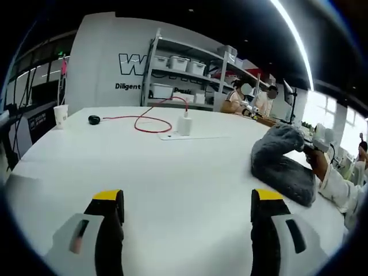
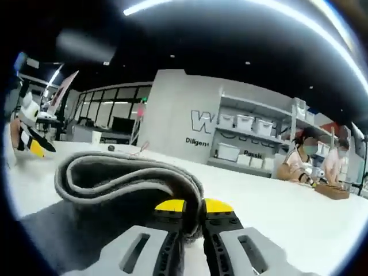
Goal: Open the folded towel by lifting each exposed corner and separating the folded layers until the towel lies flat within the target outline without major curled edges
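A wide white table (image 1: 172,172) runs out in front of me, with metal shelves (image 1: 184,72) of white bins against the grey wall behind it and people seated at its far end. On the table sit a paper cup (image 1: 60,114), a small black round thing (image 1: 94,119) and a red cable (image 1: 146,121) running to a white charger (image 1: 185,125). My left claw (image 1: 187,210) hangs over bare tabletop with its jaws wide apart and nothing between them. My right claw (image 2: 192,207) is pinched on the grey towel (image 2: 129,175), the yellow tips almost meeting on a lifted fold that arches above the table. In the left gripper view the towel (image 1: 282,164) rises humped at the table's right side, with my right claw at its top.
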Action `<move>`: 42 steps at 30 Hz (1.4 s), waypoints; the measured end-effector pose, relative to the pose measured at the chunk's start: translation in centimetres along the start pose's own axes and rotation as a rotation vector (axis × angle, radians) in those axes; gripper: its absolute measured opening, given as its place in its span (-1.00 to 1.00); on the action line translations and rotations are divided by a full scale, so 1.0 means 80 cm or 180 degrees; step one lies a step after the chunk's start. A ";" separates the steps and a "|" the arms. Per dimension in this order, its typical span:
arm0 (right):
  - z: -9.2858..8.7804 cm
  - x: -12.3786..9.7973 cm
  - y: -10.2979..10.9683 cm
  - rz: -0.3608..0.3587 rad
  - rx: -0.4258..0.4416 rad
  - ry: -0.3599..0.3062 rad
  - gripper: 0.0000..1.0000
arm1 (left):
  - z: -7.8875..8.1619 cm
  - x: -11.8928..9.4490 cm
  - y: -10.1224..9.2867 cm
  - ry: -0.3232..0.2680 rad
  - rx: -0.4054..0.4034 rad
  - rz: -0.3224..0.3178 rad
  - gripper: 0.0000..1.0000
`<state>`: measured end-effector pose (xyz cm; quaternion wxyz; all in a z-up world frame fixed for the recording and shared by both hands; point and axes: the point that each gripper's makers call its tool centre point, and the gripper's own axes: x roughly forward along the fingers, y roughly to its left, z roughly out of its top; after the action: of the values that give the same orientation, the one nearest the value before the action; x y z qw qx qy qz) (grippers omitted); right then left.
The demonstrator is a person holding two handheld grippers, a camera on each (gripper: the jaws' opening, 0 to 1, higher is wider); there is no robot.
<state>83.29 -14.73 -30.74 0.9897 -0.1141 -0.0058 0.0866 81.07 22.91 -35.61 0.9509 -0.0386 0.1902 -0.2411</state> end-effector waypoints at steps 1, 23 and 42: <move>-0.001 0.001 -0.002 -0.0049 -0.0039 0.0020 -0.78 | 0.000 0.000 0.000 0.0000 0.0000 0.0001 0.79; -0.025 -0.021 -0.076 -0.0386 0.0035 0.0659 0.99 | -0.004 0.003 -0.001 0.0043 0.0019 0.0001 0.79; -0.064 -0.048 -0.135 -0.0302 0.1163 0.0633 0.99 | -0.004 0.003 -0.002 0.0055 0.0025 -0.0005 0.79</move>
<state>81.49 -26.89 -33.26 0.9926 0.0596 0.1023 0.0277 81.04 22.67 -35.99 0.9492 -0.0329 0.1974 -0.2429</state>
